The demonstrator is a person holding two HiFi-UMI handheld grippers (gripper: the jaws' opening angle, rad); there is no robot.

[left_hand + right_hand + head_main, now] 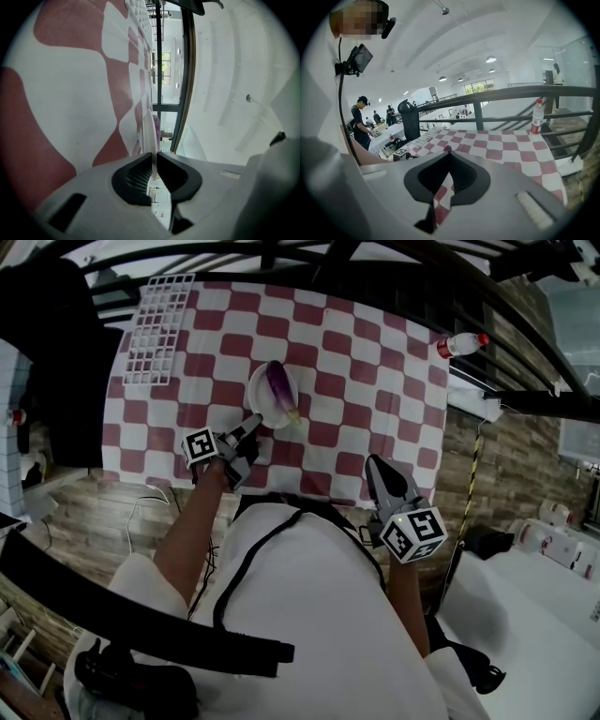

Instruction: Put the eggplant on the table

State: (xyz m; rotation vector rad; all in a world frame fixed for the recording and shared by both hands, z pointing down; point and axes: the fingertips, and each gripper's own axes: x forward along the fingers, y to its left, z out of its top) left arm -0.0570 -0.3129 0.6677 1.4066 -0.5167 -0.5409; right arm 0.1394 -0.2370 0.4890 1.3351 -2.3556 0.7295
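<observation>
We clamp the left hand-held gripper (251,421) on the near rim of the plate (259,395), probably so we can steady or tip it and get the eggplant (279,387) onto the worktop (375,352). The eggplant lies on the plate, just beyond those jaws. Our right hand-held gripper (375,466) hangs clenched and empty, well apart, by the worktop's near edge.

Black railing (511,93), white ceiling (464,28) with lamps (490,59) — plank floor (98,512), it seems.

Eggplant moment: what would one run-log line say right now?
left gripper: shut on plate rim | eggplant: lying on plate | right gripper: shut, empty
</observation>
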